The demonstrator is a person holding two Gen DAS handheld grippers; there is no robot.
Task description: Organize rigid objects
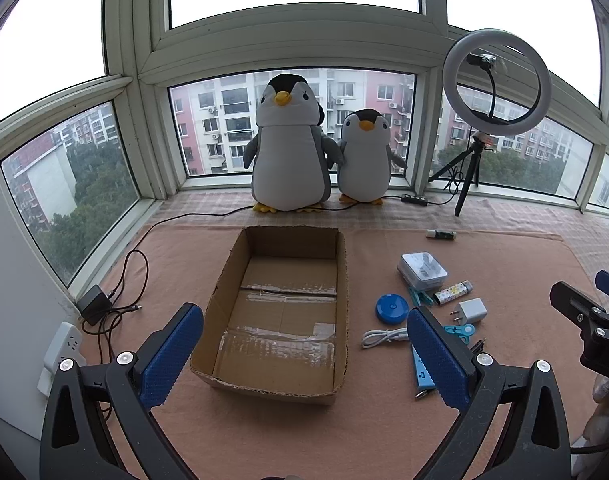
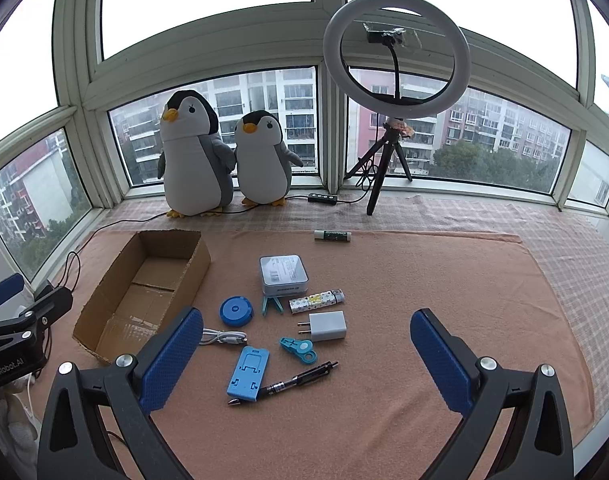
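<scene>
An open, empty cardboard box lies on the pink cloth; it also shows in the right wrist view. To its right lie small items: a grey tin, a blue round tape, a patterned tube, a white charger, a white cable, a blue phone stand, a black pen, a small blue tool, a teal clip and a glue stick. My left gripper is open over the box's near end. My right gripper is open above the items.
Two plush penguins and a ring light on a tripod stand at the window behind. A black adapter with cables and a white power strip lie left of the box. Pink cloth stretches to the right.
</scene>
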